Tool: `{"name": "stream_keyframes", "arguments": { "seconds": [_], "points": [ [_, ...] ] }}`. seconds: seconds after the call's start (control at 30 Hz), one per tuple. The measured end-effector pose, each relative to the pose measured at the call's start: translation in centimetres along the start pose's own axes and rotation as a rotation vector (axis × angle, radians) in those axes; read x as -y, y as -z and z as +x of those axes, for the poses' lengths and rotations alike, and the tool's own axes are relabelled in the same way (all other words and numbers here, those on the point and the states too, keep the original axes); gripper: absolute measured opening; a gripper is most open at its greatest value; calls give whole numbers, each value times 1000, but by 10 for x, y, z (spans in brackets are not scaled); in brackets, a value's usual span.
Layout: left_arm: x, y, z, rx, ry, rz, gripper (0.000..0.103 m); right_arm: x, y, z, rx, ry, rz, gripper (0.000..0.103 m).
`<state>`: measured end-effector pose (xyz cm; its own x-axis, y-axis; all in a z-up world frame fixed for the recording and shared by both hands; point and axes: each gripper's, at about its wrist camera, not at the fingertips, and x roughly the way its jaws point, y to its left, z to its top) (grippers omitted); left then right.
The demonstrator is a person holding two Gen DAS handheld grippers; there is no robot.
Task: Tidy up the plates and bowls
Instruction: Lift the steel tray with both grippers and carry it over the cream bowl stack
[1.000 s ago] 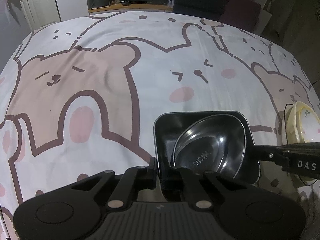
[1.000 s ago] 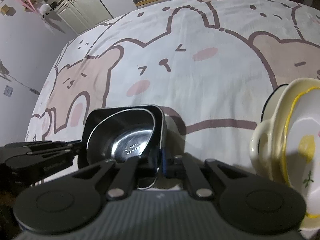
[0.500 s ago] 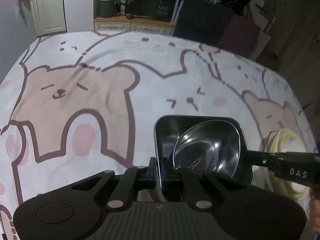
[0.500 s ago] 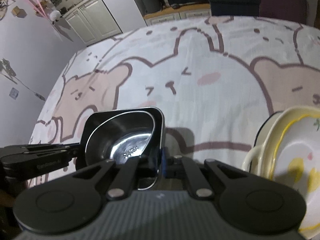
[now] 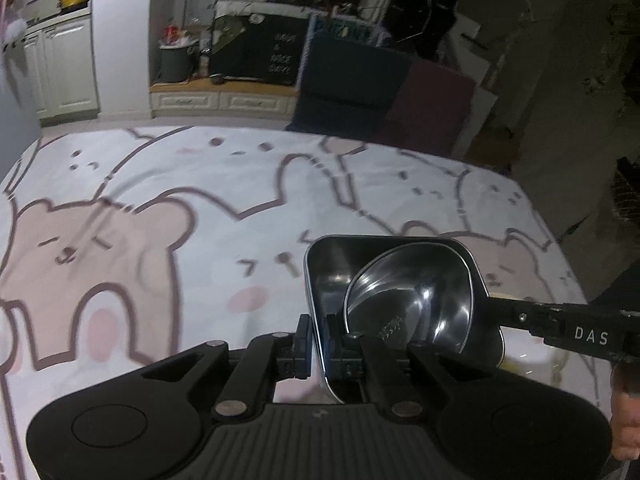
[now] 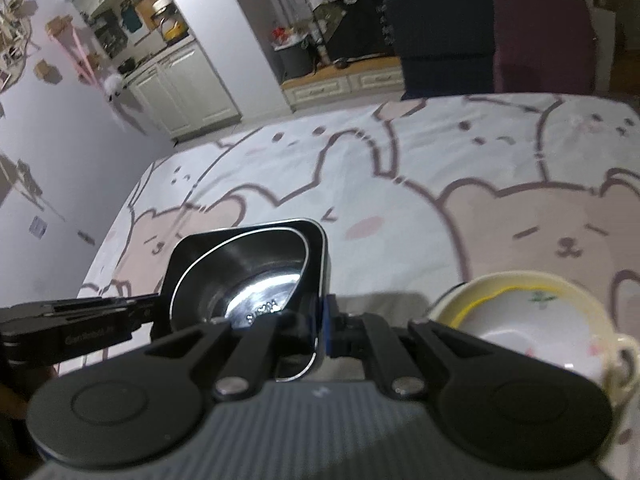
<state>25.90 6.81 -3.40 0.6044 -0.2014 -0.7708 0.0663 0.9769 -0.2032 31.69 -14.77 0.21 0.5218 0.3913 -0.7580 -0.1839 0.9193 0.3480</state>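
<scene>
A square dark metal tray (image 5: 328, 268) with a round steel bowl (image 5: 408, 300) lying tilted inside it hangs above the bear-print tablecloth. My left gripper (image 5: 318, 335) is shut on the tray's left wall. My right gripper (image 6: 322, 330) is shut on the opposite wall of the tray (image 6: 316, 248), and the bowl (image 6: 248, 280) gleams just beside it. Each gripper shows in the other's view: the right one (image 5: 494, 310) comes in from the right, the left one (image 6: 156, 306) from the left. A stack of cream bowls (image 6: 520, 320) with a yellow rim stands on the table at lower right.
The tablecloth (image 5: 160, 240) covers a wide table whose far edge (image 5: 280, 132) lies ahead. Beyond it stand a dark chair back (image 5: 352, 84), white cabinets (image 5: 60, 68) and a cluttered counter. A hand (image 5: 624, 412) shows at the right edge.
Both grippers have risen together with the tray and bowl, and the views have tipped up toward the room. The cream bowls now sit lower and farther below the tray.
</scene>
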Motion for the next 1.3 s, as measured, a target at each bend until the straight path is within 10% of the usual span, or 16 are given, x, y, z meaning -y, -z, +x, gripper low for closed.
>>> {"name": "stream_keyframes", "arguments": {
  "seconds": [0.57,1.3],
  "points": [
    [89,11,13,26,157,-3,7,89,15,-80,124,92,67,5],
    [135,32,63,-100,168,4,8,150,39,-74,49,194,108,4]
  ]
}}
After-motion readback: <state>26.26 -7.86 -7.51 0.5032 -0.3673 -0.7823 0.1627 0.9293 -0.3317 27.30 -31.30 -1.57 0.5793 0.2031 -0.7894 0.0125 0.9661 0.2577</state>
